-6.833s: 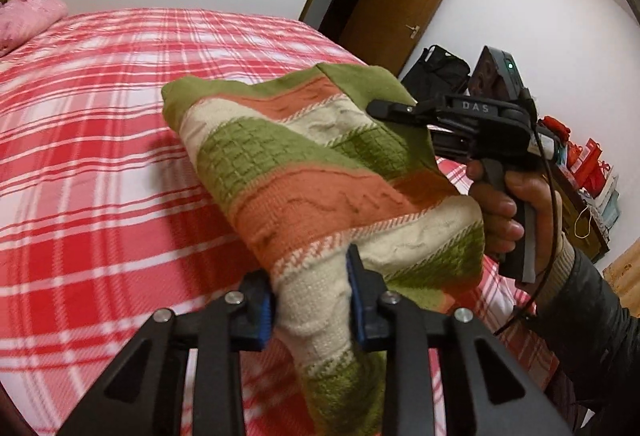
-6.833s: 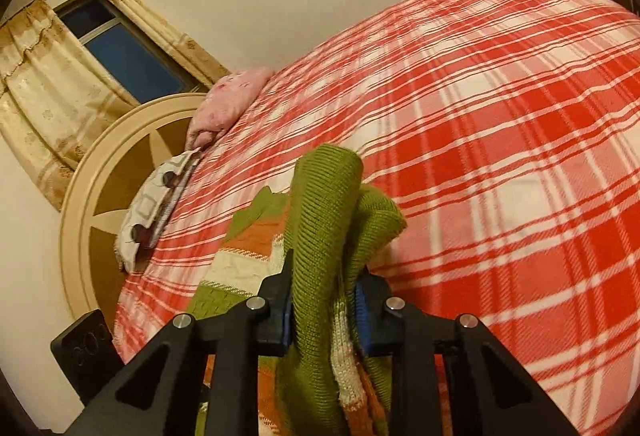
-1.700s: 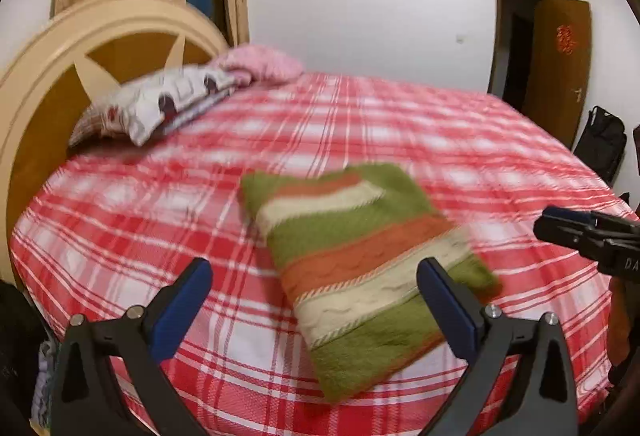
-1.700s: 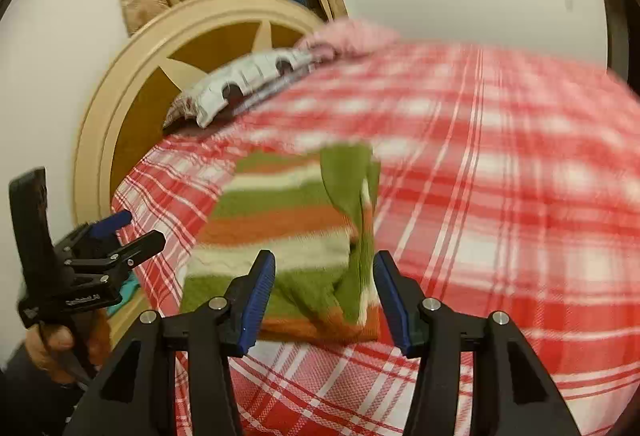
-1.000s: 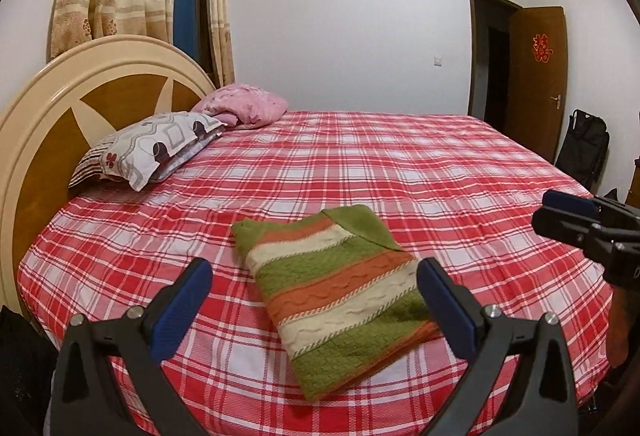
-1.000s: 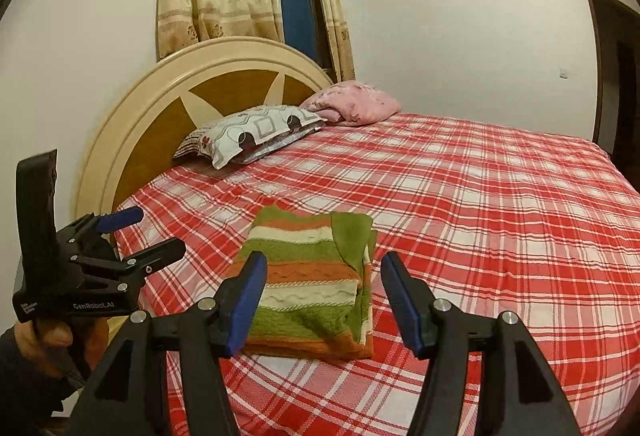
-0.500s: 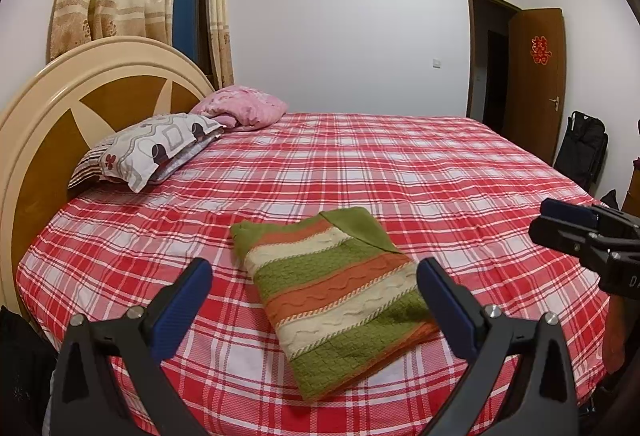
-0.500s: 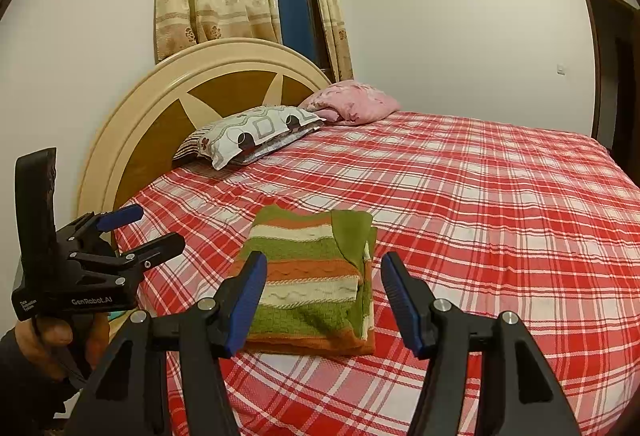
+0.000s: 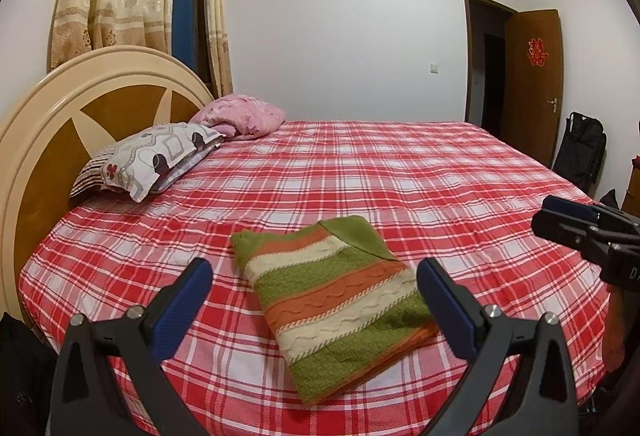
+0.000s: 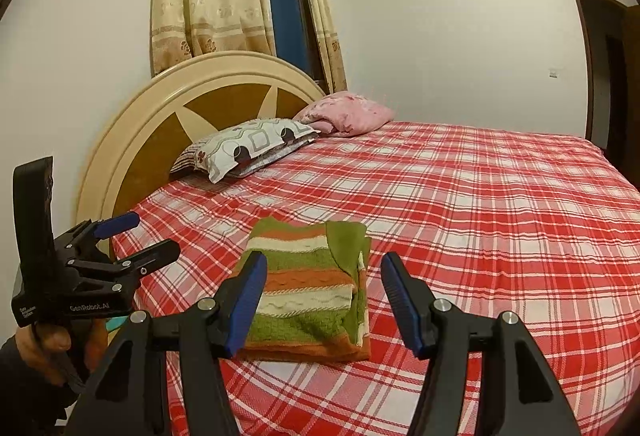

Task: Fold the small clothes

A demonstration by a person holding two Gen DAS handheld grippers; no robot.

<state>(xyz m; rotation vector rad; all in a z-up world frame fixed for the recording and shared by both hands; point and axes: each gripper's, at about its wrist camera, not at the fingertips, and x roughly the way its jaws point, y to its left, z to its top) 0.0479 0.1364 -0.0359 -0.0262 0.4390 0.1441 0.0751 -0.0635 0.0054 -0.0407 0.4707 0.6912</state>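
Note:
A folded knit sweater (image 9: 340,300) striped green, orange and cream lies flat on the red plaid bedspread (image 9: 400,188), near the bed's front edge. It also shows in the right wrist view as a neat rectangle, the sweater (image 10: 308,284). My left gripper (image 9: 316,288) hovers short of it, open wide and empty. My right gripper (image 10: 324,288) also stands open with nothing between its pads, held back from the sweater. Each gripper appears in the other's view: the right gripper (image 9: 576,228) at the right edge, the left gripper (image 10: 132,240) in a hand at the left.
Two pillows, one patterned (image 9: 156,160) and one pink (image 9: 244,116), rest by the round wooden headboard (image 9: 80,104). Curtains and a window stand behind. A brown door (image 9: 532,84) and a black bag (image 9: 580,148) are at the far right.
Over the last second almost nothing moves. Earlier both grippers held the sweater aloft; it now lies folded on the bed, and both grippers have let go and drawn back.

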